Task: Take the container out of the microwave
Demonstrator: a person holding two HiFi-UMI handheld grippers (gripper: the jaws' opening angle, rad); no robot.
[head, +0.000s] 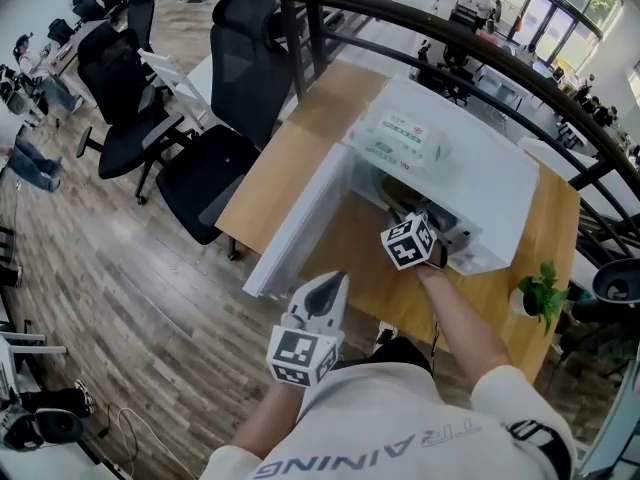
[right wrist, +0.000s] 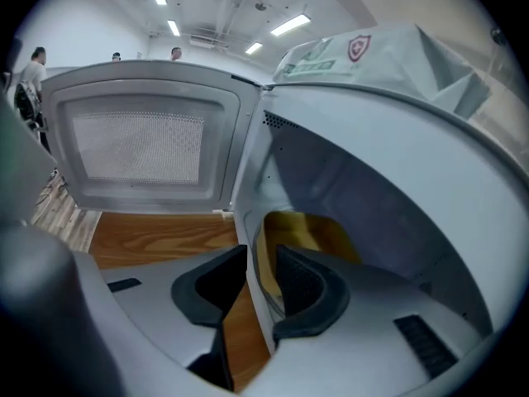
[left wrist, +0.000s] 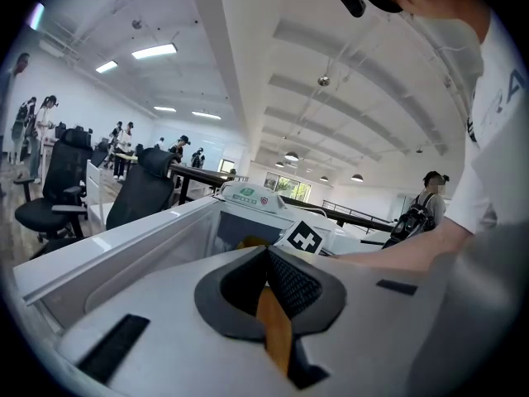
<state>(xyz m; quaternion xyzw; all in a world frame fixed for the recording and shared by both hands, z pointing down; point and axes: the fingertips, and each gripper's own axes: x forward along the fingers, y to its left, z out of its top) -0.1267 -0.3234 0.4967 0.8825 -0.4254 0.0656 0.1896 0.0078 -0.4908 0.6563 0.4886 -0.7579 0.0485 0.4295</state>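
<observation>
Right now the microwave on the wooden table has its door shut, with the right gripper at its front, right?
No, the door stands swung open, as the right gripper view shows. The microwave is on the wooden table, with the right gripper at its front.
</observation>
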